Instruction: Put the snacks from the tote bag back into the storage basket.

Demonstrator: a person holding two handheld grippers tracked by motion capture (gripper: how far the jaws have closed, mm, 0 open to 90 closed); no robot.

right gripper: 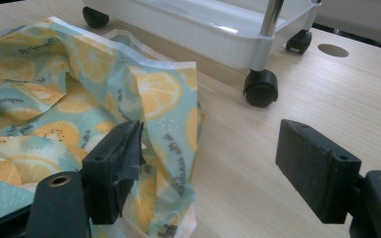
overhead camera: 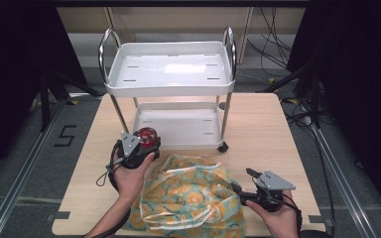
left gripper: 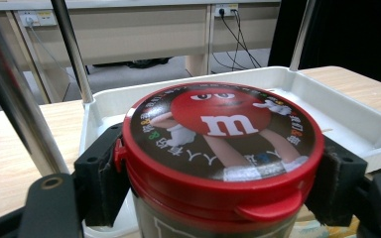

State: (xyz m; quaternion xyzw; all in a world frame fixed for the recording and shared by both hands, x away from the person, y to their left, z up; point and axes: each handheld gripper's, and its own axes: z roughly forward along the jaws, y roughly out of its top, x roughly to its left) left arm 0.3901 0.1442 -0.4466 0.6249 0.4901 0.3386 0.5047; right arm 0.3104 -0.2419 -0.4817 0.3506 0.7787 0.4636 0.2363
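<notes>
Keep the left gripper (left gripper: 218, 193) jaws clamped level on the candy jar (left gripper: 222, 148) beside the cart (overhead camera: 168, 74); right gripper (right gripper: 218, 173) jaws gape empty.

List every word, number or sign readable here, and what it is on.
"m": white letter on the red lid of the candy jar held in the left claw.
"5": painted on the floor left of the table.
Ring text on the lid rim: too small to read.
Print on the orange-slice bag: blurred, unreadable.
</notes>
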